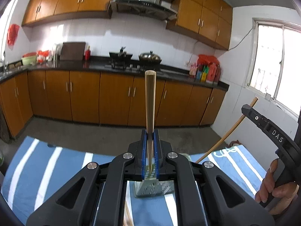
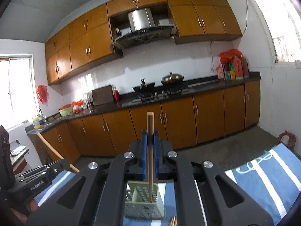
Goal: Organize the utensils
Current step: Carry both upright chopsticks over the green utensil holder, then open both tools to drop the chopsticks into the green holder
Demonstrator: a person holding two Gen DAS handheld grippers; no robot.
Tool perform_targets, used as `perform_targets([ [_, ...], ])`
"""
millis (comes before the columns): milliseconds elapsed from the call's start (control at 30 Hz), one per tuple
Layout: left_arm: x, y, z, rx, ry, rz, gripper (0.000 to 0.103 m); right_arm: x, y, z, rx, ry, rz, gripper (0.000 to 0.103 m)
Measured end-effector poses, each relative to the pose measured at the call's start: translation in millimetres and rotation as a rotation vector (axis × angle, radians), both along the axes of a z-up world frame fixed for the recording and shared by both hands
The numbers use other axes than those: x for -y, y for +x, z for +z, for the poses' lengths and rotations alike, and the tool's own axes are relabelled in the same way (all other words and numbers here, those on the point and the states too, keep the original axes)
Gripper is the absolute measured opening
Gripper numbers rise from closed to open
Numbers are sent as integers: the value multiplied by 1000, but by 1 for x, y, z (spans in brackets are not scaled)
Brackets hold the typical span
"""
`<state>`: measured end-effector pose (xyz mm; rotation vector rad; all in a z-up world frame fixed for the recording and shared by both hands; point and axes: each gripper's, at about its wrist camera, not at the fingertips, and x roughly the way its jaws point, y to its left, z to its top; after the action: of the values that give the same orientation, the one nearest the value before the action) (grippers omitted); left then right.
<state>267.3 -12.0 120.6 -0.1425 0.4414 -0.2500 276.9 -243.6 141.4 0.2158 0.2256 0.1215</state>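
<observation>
My left gripper (image 1: 150, 134) is shut on a wooden chopstick (image 1: 150, 101) that stands upright, its lower tip over a pale green perforated utensil holder (image 1: 148, 189) on the blue striped cloth (image 1: 47, 169). My right gripper (image 2: 150, 135) is shut on another wooden chopstick (image 2: 150, 131), whose lower end reaches down into the same holder (image 2: 144, 207). The right gripper's body (image 1: 270, 130) and its chopstick (image 1: 225, 133) show at the right of the left wrist view. The left gripper's body (image 2: 37, 179) and its chopstick (image 2: 56, 150) show at the lower left of the right wrist view.
More chopsticks lie on the cloth beside the holder (image 2: 173, 221), and their ends show in the left wrist view (image 1: 127, 216). The cloth (image 2: 263, 179) covers the table. Beyond it are a concrete floor (image 1: 94, 133), brown cabinets (image 1: 116, 98) and a dark counter with stove and wok (image 1: 150, 57).
</observation>
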Motion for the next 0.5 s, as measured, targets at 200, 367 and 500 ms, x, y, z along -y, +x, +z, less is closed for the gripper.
perform_targets([
  [200, 3, 3, -14, -52, 15, 2, 7, -2, 4, -17, -44, 10, 6, 10],
  [367, 0, -3, -7, -38, 20, 5, 12, 0, -5, -19, -40, 10, -3, 21],
  [500, 0, -14, 0, -9, 20, 22, 32, 3, -19, -17, -26, 10, -14, 26],
])
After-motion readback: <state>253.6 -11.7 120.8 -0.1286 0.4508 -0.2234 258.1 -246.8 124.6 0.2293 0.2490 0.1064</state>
